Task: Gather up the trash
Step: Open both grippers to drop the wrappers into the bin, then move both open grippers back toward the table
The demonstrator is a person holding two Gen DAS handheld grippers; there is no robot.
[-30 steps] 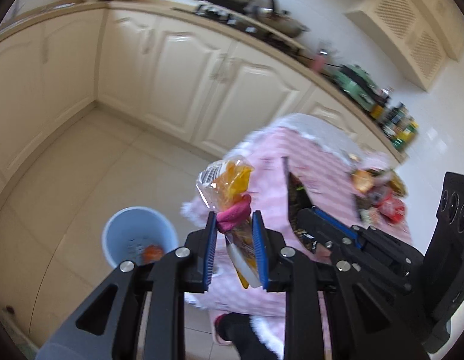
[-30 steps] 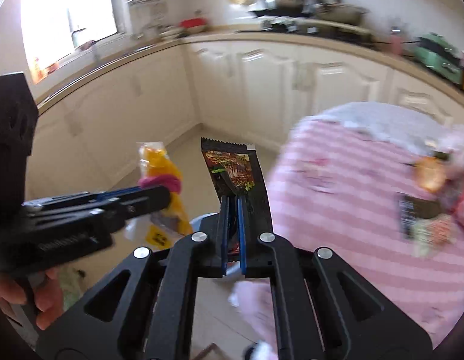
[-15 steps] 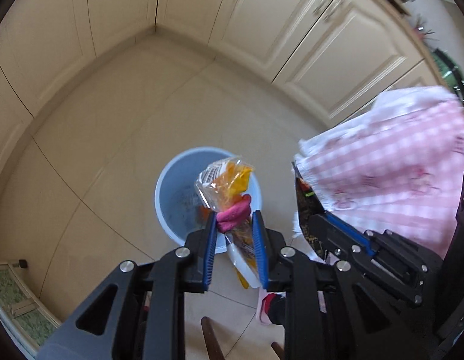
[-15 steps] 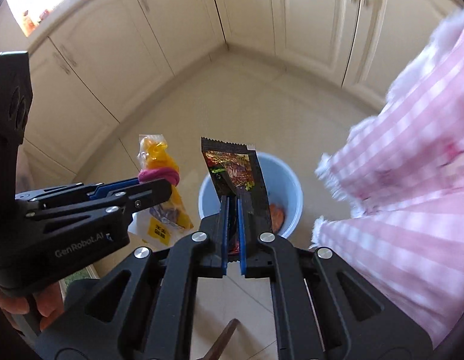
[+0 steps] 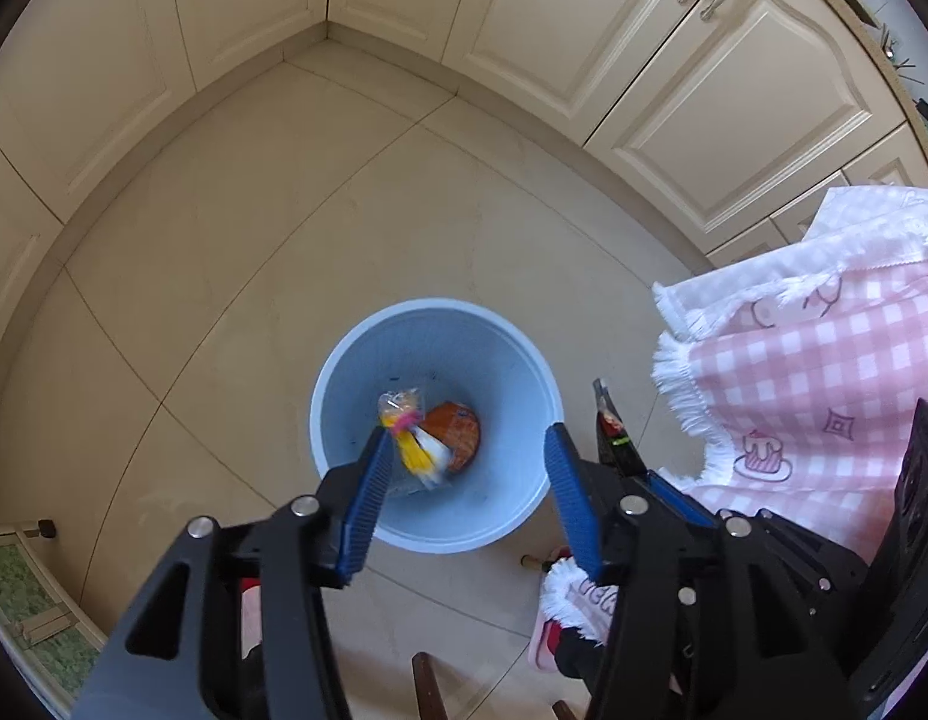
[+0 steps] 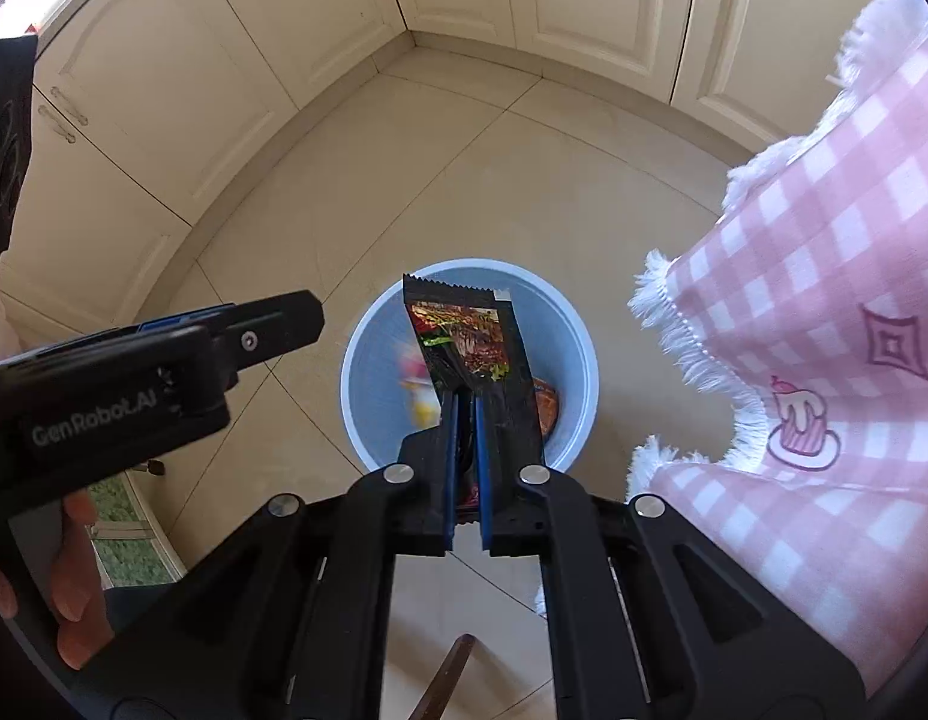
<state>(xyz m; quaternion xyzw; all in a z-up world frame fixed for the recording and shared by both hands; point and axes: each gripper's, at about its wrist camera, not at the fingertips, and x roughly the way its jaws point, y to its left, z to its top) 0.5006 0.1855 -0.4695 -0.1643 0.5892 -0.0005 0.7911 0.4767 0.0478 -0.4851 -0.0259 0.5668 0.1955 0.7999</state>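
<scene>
A light blue bin (image 5: 344, 396) stands on the tiled floor, also in the right wrist view (image 6: 368, 354). My left gripper (image 5: 466, 438) is open above the bin. A yellow-and-pink clear snack bag (image 5: 411, 441) is inside the bin, blurred, beside an orange wrapper (image 5: 458, 432). My right gripper (image 6: 464, 405) is shut on a dark snack wrapper (image 6: 469, 342) and holds it upright over the bin. The wrapper's edge shows in the left wrist view (image 5: 610, 438).
A table with a pink checked cloth (image 5: 835, 396) with white fringe hangs at the right, close to the bin, also in the right wrist view (image 6: 823, 330). Cream cabinets (image 5: 583, 30) line the corner. A green mat (image 5: 20, 582) lies at the lower left.
My left gripper has opened and the yellow snack bag has dropped into the bin. Both grippers have tilted down over the bin. The right gripper still holds the dark wrapper.
</scene>
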